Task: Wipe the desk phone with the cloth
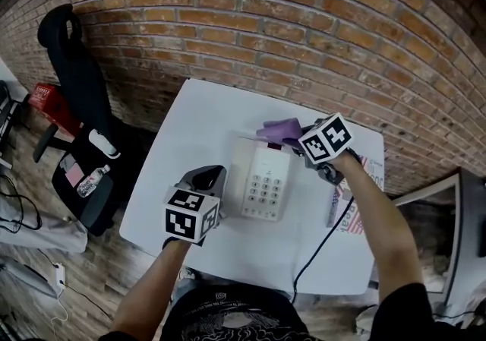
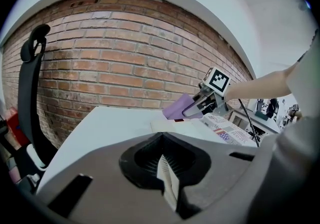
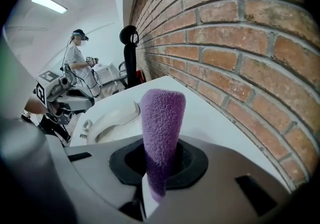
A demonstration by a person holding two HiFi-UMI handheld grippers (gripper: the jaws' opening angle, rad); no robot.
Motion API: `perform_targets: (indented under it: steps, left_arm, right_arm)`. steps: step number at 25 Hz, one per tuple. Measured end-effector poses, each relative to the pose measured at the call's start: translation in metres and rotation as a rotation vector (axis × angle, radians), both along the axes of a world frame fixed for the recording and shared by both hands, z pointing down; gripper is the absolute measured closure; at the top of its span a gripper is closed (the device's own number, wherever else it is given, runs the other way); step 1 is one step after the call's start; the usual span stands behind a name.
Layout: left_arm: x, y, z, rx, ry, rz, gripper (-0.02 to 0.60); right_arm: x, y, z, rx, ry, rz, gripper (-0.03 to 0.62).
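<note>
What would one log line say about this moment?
left gripper: shut, empty | right gripper: shut on purple cloth | cloth at far end of desk phone

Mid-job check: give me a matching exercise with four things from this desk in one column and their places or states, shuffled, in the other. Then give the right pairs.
Things
1. cloth
2. phone
3. left gripper
4. magazine

Places or states
A. lying flat at the right side of the table
B. shut, with nothing between its jaws
C. clamped in the right gripper, at the phone's far end
D. keypad up, in the middle of the table

Pairs: 1-C, 2-D, 3-B, 4-A
</note>
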State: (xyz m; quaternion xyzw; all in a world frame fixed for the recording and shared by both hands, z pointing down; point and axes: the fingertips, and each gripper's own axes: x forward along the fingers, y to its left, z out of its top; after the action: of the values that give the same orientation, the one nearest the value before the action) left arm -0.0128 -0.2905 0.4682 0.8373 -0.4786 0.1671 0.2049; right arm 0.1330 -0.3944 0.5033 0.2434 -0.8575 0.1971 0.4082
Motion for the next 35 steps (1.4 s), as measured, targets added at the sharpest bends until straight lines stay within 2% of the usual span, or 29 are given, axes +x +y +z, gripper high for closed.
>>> perform_targets:
  steps: [5, 11, 20, 27, 35]
  left_arm:
    - [0.006, 0.000, -0.004, 0.008, 0.010, 0.020, 0.577]
    - [0.003, -0.003, -0.018, 0.025, 0.015, 0.037, 0.577]
    - [0.010, -0.002, -0.056, 0.078, 0.012, 0.122, 0.577]
    - [0.005, 0.010, -0.076, 0.102, 0.038, 0.130, 0.577]
    - [-0.016, 0.040, -0.097, 0.137, 0.051, 0.165, 0.577]
  right_arm:
    - [0.016, 0.005, -0.001, 0.020, 0.013, 0.048, 0.548]
    - [0.043, 0.011, -0.023, 0.098, -0.007, 0.168, 0.548]
    - [0.069, 0.060, -0.077, 0.246, -0.114, 0.360, 0.548]
    - [0.067, 0.120, -0.114, 0.350, -0.224, 0.531, 0.548]
    - [0.046, 0.189, -0.146, 0.465, -0.263, 0.656, 0.548]
